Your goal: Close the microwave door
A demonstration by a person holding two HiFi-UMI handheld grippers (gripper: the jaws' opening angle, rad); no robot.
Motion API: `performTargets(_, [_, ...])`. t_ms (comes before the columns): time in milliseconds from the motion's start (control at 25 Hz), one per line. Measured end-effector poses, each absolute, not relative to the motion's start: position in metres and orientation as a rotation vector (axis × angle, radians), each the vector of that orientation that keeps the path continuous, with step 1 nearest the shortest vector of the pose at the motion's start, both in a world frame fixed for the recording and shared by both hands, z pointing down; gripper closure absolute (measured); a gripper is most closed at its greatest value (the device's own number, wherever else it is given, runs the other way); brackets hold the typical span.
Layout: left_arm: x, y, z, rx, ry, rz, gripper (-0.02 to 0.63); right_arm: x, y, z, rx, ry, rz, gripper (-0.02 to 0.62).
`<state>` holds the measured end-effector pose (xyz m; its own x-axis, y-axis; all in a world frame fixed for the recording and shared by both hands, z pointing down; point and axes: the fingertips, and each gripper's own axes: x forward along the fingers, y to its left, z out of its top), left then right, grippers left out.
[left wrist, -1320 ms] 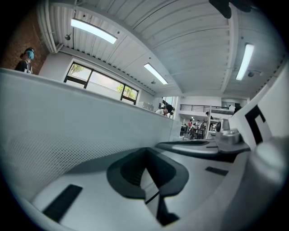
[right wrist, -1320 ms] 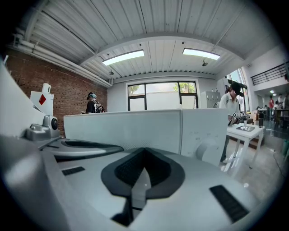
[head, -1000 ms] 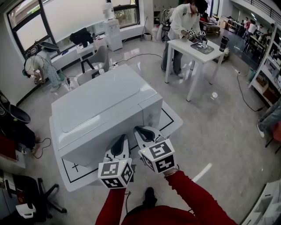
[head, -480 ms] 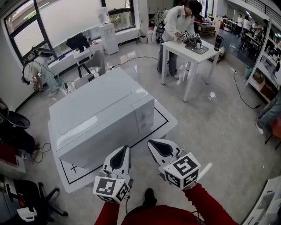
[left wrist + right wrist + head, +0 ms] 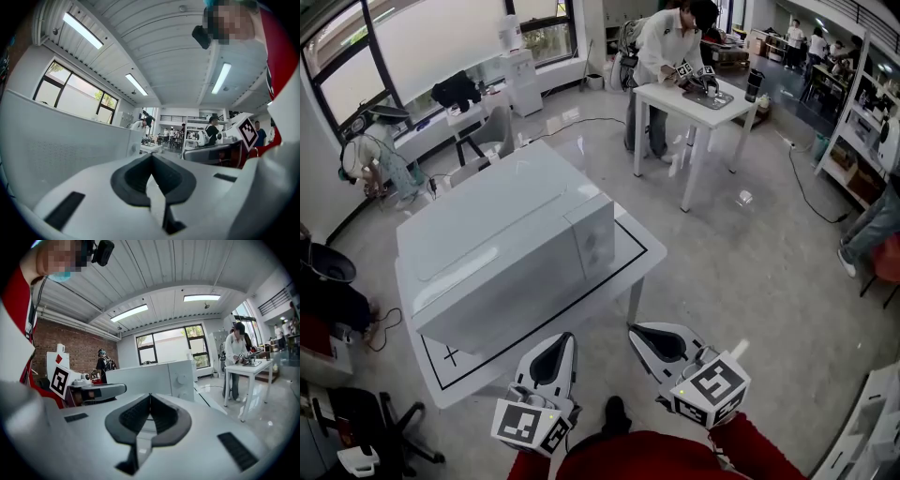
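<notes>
Head view has the microwave point(image 5: 502, 248) sitting on the white surface point(image 5: 628, 239), inside the black outline drawn there. Its door point(image 5: 506, 300) lies flat against the front, level with the knob panel. From where I stand it looks shut, though the seam is too small for me to swear the latch has caught.

Both grippers hang off the near edge of the surface, close to the person's red sleeves and clear of the microwave. The left gripper point(image 5: 565, 339) has its fingers pressed together with nothing between them, which the left gripper view confirms. The right gripper point(image 5: 637, 330) is the same: fingers closed tip to tip, holding nothing, aimed toward the knob end of the microwave point(image 5: 154, 378).

What I'd worry about is a door that only rests against the frame. If it never clicked, it could drift open again unnoticed. A second shove to make sure carries its own risk. Closed fingers are a narrow, hard point, and on that smooth surface a push could slide the whole microwave off its marks. A push placed too far right could also catch a knob.
</notes>
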<state>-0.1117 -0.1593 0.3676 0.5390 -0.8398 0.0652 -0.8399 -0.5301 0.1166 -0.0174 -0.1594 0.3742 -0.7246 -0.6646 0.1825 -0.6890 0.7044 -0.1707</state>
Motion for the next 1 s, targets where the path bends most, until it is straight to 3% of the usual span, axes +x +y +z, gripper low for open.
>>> performTargets(1000, [-0.110,-0.120,0.369,2.615,-1.395,-0.044,0.597,0.000,-0.113,0.370,1.218,-2.862,0.361,0.582])
